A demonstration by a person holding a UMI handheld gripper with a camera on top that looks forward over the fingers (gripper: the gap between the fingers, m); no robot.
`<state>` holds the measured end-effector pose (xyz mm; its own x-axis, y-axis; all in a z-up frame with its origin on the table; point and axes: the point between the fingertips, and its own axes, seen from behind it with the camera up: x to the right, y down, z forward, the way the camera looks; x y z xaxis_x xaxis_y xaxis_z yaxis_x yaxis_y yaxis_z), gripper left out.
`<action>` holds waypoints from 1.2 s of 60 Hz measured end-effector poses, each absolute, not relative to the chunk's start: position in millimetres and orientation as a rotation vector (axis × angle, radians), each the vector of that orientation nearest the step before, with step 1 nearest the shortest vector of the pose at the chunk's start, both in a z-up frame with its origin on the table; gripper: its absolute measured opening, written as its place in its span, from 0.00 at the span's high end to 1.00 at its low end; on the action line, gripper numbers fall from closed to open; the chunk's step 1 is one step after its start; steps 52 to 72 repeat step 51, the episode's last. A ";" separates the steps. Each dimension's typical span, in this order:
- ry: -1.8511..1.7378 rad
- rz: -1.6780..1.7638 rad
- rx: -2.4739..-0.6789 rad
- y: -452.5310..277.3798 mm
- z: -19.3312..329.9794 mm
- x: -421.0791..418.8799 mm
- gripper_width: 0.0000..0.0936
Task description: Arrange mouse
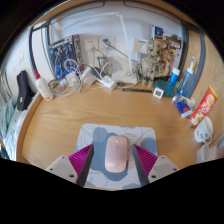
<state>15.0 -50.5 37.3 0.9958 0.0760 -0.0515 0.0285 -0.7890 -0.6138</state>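
The left finger's pink pad [83,158] stands just beside the white mouse [116,152], which lies on a grey mouse mat [99,133] on the wooden worktop [60,120]. The fingers are apart, the mouse between them, probably so they can close on its sides.

I had one camera only, riding on the tongs [116,165], looking forward and slightly down, close over the counter [60,120].

No text, label or number is legible anywhere.
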 end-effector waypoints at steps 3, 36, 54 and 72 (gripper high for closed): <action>-0.072 0.100 -2.463 -50.1 59.6 18.2 0.19; -0.038 0.090 -2.186 -41.2 263.8 85.0 0.19; -0.044 0.059 -2.150 -47.2 281.4 108.4 0.20; -0.044 0.059 -2.150 -47.2 281.4 108.4 0.20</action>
